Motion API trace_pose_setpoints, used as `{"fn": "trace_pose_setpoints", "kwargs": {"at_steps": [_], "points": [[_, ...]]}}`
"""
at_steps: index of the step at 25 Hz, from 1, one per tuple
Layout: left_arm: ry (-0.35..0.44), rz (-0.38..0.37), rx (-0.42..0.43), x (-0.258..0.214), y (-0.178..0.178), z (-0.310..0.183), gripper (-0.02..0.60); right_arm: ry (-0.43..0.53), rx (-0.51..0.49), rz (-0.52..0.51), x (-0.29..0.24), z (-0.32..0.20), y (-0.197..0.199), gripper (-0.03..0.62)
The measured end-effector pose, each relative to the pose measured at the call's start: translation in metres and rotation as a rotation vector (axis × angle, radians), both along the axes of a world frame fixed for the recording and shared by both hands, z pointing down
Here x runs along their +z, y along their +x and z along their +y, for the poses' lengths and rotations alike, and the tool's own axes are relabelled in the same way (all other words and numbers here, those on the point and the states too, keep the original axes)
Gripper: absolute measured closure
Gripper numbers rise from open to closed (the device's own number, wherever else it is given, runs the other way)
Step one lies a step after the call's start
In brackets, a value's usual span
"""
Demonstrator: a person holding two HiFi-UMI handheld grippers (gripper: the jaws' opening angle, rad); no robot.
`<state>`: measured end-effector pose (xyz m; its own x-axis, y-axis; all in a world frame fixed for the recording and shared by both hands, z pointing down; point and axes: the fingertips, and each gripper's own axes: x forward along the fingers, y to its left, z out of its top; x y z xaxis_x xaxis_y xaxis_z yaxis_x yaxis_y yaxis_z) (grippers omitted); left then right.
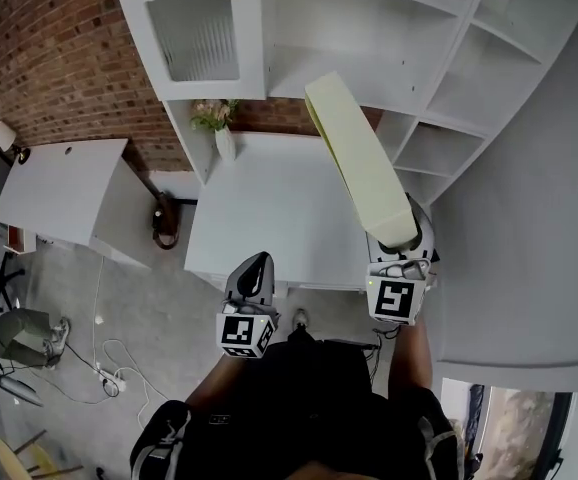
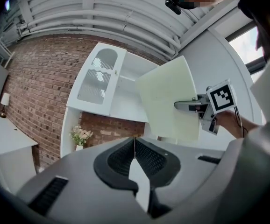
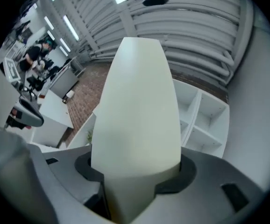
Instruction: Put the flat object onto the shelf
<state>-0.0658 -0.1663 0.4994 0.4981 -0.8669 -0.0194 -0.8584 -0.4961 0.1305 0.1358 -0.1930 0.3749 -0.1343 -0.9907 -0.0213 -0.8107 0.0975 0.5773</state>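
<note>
The flat object (image 1: 359, 158) is a pale yellow slab, held up edge-on over the table and slanting toward the white shelf unit (image 1: 409, 28). My right gripper (image 1: 399, 233) is shut on its near end. In the right gripper view the slab (image 3: 137, 111) rises from between the jaws of the right gripper (image 3: 139, 171) and hides much of the shelf unit (image 3: 205, 120). The left gripper view shows the slab (image 2: 167, 101) broadside, with the right gripper (image 2: 195, 105) clamped on its edge. My left gripper (image 1: 257, 268) hangs lower at the table's near edge, shut and empty (image 2: 135, 146).
A white table (image 1: 259, 218) stands below the shelves, with a vase of flowers (image 1: 219, 128) at its back left. A glass-fronted cabinet door (image 1: 194, 33) is left of the open compartments. Another white table (image 1: 59, 178) stands farther left; cables lie on the floor (image 1: 109, 368).
</note>
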Motion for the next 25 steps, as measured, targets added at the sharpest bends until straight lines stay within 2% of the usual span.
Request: {"fn": "trace_pose_setpoints", "kwargs": {"at_steps": [5, 8, 12, 17, 25], "points": [[-0.008, -0.001, -0.012, 0.001, 0.002, -0.023, 0.568, 0.111, 0.081, 0.380, -0.030, -0.046, -0.001, 0.313], [-0.015, -0.003, -0.019, 0.002, 0.005, -0.033, 0.568, 0.123, 0.106, 0.513, -0.035, -0.071, 0.001, 0.313], [-0.027, -0.006, -0.030, 0.006, 0.007, -0.041, 0.568, 0.132, 0.117, 0.616, -0.039, -0.100, -0.001, 0.312], [-0.036, -0.011, -0.054, 0.008, 0.005, -0.053, 0.568, 0.069, 0.135, 0.746, -0.024, -0.148, -0.002, 0.310], [-0.043, -0.020, -0.075, 0.011, 0.008, -0.072, 0.568, -0.019, 0.150, 0.832, 0.011, -0.203, 0.008, 0.303]]}}
